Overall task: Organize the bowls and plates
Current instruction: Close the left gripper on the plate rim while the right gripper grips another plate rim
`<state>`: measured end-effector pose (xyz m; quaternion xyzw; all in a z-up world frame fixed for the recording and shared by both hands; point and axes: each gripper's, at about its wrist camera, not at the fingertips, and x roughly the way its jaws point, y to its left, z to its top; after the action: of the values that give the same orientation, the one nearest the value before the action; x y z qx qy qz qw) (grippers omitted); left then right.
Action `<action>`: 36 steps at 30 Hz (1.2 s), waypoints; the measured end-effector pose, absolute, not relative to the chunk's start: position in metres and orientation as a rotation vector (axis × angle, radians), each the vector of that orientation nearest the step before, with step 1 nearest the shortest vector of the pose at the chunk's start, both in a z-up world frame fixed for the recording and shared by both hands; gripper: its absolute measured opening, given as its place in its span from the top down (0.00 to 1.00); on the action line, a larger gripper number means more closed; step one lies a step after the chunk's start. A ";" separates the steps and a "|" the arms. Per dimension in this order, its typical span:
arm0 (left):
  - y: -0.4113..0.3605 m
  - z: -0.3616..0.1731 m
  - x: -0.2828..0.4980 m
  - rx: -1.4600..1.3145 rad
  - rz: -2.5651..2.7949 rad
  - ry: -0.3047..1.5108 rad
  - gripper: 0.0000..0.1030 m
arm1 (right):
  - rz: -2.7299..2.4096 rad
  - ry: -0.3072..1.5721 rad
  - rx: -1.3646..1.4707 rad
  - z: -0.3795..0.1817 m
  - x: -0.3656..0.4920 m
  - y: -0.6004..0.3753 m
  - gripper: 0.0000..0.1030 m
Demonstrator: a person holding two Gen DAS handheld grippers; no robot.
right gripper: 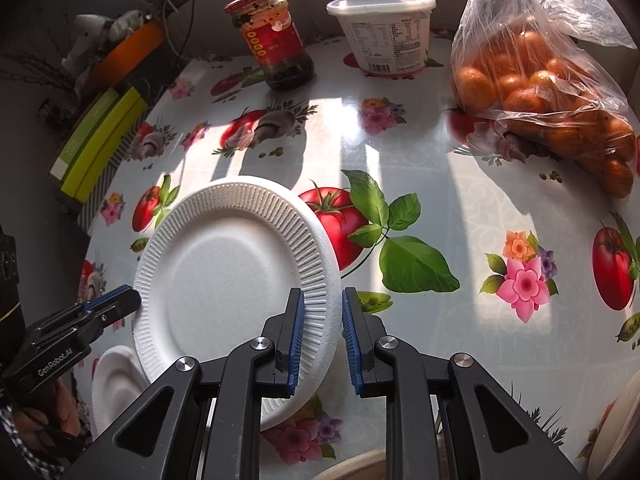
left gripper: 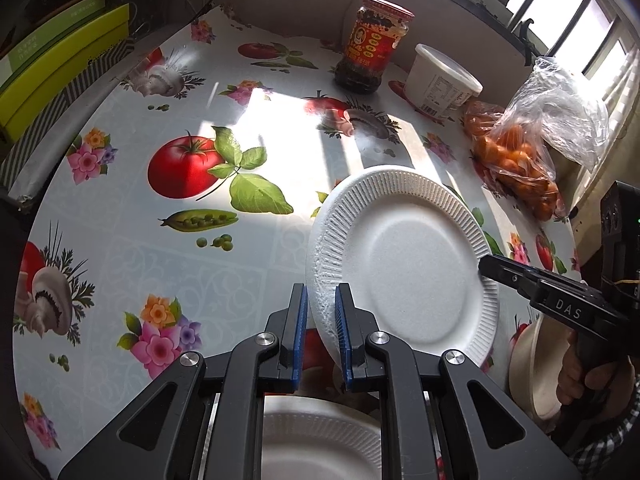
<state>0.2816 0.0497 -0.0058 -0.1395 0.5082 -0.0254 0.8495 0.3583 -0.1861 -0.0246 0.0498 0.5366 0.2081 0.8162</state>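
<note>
Left wrist view: your left gripper (left gripper: 322,320) is clenched on the near-left rim of the white foam plate (left gripper: 408,264), which hangs tilted above the table (left gripper: 160,248); the right gripper (left gripper: 486,270) pinches the opposite rim. A second plate (left gripper: 320,440) lies directly beneath.

Right wrist view: your right gripper (right gripper: 322,328) grasps the plate (right gripper: 232,280) at its right rim, the left gripper (right gripper: 134,300) on the far side. The disc spans between both tools.

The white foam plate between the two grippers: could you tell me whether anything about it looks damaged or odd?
Yes. The foam plate is held tilted above the table, and its rim looks crushed and rough beside the left hand-held gripper.
</note>
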 end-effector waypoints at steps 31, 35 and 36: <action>0.084 0.024 0.201 -0.346 -0.021 0.996 0.86 | 0.538 1.082 0.108 0.010 0.283 -0.155 0.82; 0.090 0.022 0.190 -0.355 -0.013 0.998 0.86 | 0.549 1.086 0.103 0.009 0.271 -0.151 0.82; 0.090 0.021 0.187 -0.356 -0.011 1.000 0.86 | 0.551 1.087 0.104 0.008 0.268 -0.150 0.82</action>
<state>0.1870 0.0905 0.0214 -0.1695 0.4768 -0.0052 0.8625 0.2683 -0.1504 0.0084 0.0486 0.5102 0.2587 0.8188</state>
